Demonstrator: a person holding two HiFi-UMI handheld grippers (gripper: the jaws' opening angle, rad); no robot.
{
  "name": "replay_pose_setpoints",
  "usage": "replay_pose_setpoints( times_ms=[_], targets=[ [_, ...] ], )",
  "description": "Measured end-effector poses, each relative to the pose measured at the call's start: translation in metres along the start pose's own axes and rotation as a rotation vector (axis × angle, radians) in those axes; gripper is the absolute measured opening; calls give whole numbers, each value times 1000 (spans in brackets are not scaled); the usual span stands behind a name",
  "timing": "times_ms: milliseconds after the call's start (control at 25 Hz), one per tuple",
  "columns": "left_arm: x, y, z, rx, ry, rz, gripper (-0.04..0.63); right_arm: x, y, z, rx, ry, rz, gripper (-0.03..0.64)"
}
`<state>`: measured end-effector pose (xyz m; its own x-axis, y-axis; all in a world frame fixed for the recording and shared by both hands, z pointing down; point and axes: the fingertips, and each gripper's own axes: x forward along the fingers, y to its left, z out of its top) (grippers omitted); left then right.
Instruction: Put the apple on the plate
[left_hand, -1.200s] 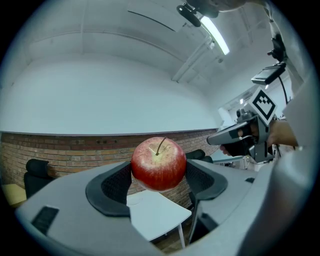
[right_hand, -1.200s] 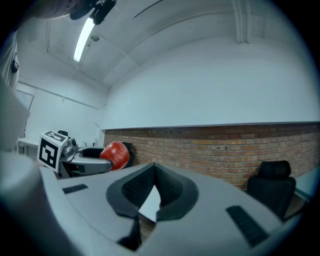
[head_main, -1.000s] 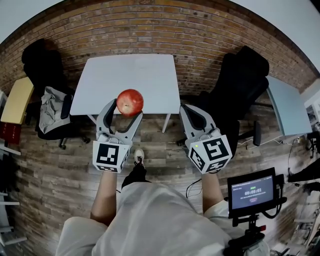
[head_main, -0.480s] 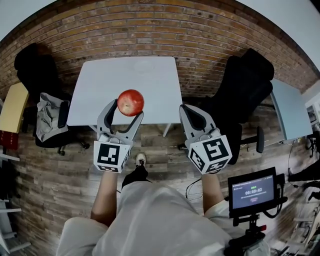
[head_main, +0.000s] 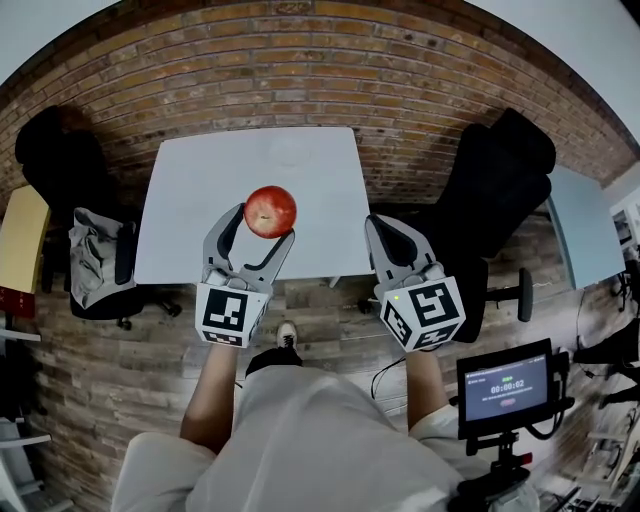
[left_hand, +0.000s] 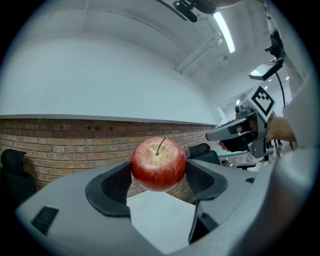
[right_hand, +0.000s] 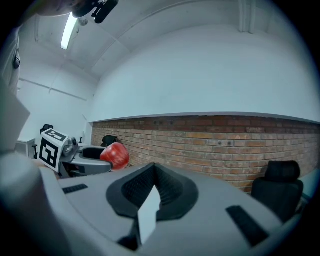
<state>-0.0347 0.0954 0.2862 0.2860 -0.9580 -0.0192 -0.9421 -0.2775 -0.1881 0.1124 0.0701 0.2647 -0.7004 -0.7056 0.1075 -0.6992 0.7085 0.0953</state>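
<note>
A red apple (head_main: 270, 211) with its stem up sits clamped between the pads of my left gripper (head_main: 264, 224), which is shut on it. It hangs in the air over the front part of a white table (head_main: 190, 200). A faint clear plate (head_main: 290, 152) lies near the table's far edge; the left gripper view shows the plate (left_hand: 136, 203) below the apple (left_hand: 158, 164). My right gripper (head_main: 380, 224) is held to the right, just off the table's front right corner, jaws together and empty. The right gripper view shows the apple (right_hand: 115, 155) off to the left.
A black office chair with a grey cloth (head_main: 98, 250) stands left of the table, and another black chair (head_main: 495, 190) stands on the right. A brick wall (head_main: 400, 80) runs behind the table. A small screen on a stand (head_main: 505, 385) is at the lower right.
The table has drawn nearer in the head view. The apple in my left gripper, first before the front edge, now hangs over the tabletop. The right gripper came forward alongside.
</note>
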Motion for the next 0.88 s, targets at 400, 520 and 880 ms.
replay_pose_setpoints(
  times_ms=[400, 520, 880],
  targets=[
    [63, 69, -19, -10, 16, -45, 348, 90, -17, 2, 31, 22, -31, 3],
    [74, 80, -19, -10, 15, -54, 348, 101, -21, 5, 36, 20, -46, 3],
    [113, 105, -40, -23, 42, -84, 348, 139, -36, -9, 66, 48, -68, 3]
  ],
)
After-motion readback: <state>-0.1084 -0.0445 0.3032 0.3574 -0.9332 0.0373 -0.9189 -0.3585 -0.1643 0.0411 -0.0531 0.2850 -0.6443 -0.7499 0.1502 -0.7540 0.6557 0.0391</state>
